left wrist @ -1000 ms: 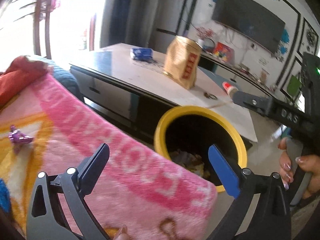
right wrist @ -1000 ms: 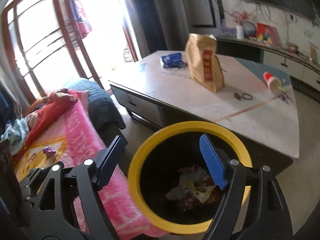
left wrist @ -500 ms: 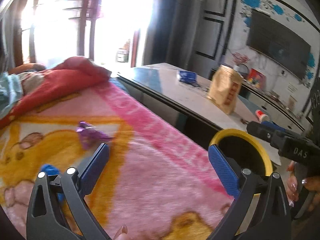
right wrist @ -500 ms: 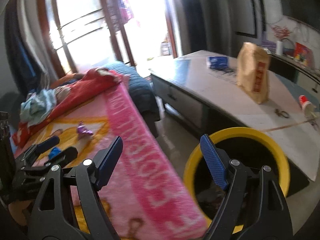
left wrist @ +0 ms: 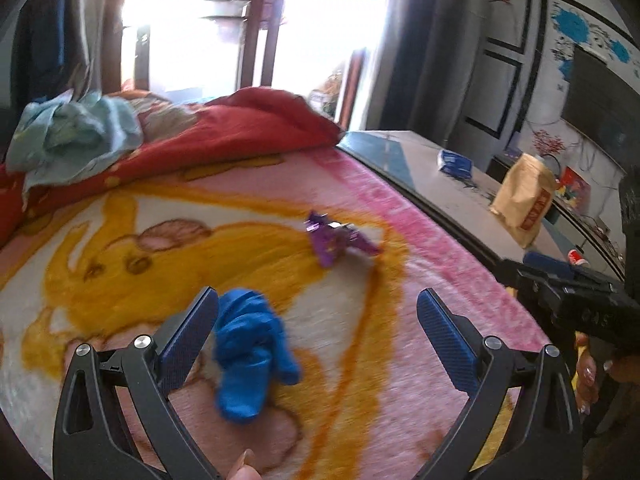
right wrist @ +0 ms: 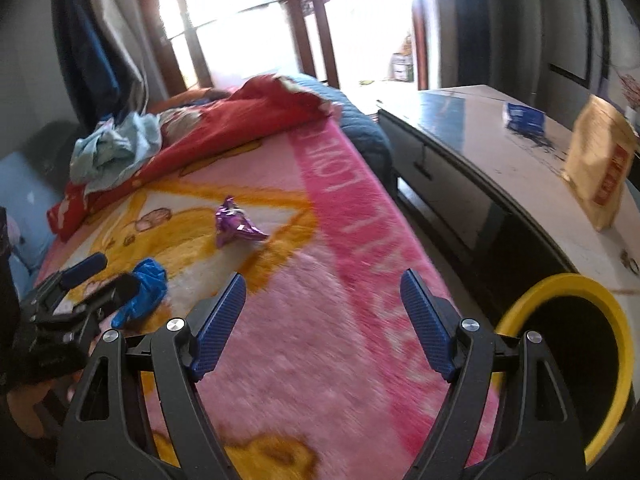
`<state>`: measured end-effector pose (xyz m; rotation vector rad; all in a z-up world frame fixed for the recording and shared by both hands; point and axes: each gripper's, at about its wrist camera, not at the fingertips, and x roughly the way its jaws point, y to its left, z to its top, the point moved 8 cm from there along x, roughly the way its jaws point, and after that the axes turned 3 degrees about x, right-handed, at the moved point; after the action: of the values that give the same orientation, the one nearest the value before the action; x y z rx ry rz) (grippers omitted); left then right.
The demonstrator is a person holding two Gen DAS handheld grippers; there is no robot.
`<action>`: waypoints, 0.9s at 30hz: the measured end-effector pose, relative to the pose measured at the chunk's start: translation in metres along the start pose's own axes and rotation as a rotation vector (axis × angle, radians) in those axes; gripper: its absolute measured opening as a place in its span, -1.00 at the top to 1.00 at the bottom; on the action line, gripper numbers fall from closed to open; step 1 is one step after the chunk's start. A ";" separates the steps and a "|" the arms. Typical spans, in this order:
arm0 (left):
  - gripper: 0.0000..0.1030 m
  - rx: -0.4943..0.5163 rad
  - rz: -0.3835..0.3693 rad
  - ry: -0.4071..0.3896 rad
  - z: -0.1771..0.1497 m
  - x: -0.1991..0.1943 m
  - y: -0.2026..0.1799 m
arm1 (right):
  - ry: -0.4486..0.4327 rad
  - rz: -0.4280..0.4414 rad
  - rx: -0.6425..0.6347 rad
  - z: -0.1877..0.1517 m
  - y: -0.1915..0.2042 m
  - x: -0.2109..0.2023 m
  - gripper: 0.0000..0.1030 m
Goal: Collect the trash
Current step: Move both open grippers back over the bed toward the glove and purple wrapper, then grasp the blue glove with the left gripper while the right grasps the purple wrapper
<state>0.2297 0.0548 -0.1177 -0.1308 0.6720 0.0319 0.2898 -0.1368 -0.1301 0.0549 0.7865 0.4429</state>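
A crumpled blue scrap (left wrist: 250, 354) lies on the pink and yellow blanket (left wrist: 400, 360), just inside the left finger of my open left gripper (left wrist: 318, 326), whose pads do not touch it. Farther off lies a purple foil wrapper (left wrist: 334, 240). In the right wrist view the purple wrapper (right wrist: 236, 226) and the blue scrap (right wrist: 144, 294) lie ahead to the left of my open, empty right gripper (right wrist: 324, 312). The yellow-rimmed black bin (right wrist: 568, 292) stands at the right, beside the blanket's edge.
A low table (right wrist: 480, 128) right of the bed holds a tan paper bag (right wrist: 600, 168) and a blue packet (right wrist: 524, 116). Red bedding (left wrist: 224, 136) and a pale blue cloth (left wrist: 76, 136) are heaped at the bed's far end. The other gripper (left wrist: 576, 300) and a hand show at the right.
Both views have swung left from the yellow bin onto the blanket. The blue scrap and purple wrapper have come into close view; both grippers stay open.
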 end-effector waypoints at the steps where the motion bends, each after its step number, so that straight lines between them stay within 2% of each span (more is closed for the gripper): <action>1: -0.87 -0.010 0.011 0.011 -0.003 0.001 0.007 | 0.014 0.013 -0.008 0.003 0.007 0.009 -0.38; 5: -0.87 -0.048 0.023 0.040 -0.014 0.005 0.027 | 0.048 0.047 -0.041 0.014 0.028 0.036 -0.38; 13: -0.84 -0.116 -0.017 0.099 -0.036 0.012 0.045 | 0.125 0.078 -0.135 0.027 0.071 0.093 -0.36; 18: -0.57 -0.117 -0.045 0.125 -0.044 0.017 0.042 | 0.171 0.078 -0.115 0.030 0.080 0.122 -0.35; 21: -0.39 -0.114 -0.054 0.133 -0.046 0.019 0.040 | 0.198 0.076 -0.105 0.028 0.082 0.137 -0.24; 25: -0.11 -0.108 -0.063 0.144 -0.049 0.021 0.037 | 0.196 0.062 -0.121 0.023 0.079 0.140 0.20; 27: 0.03 -0.103 -0.064 0.150 -0.050 0.022 0.036 | 0.191 0.072 -0.114 0.020 0.075 0.136 0.25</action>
<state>0.2139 0.0832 -0.1741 -0.2555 0.8161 -0.0050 0.3607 -0.0115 -0.1911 -0.0661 0.9477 0.5662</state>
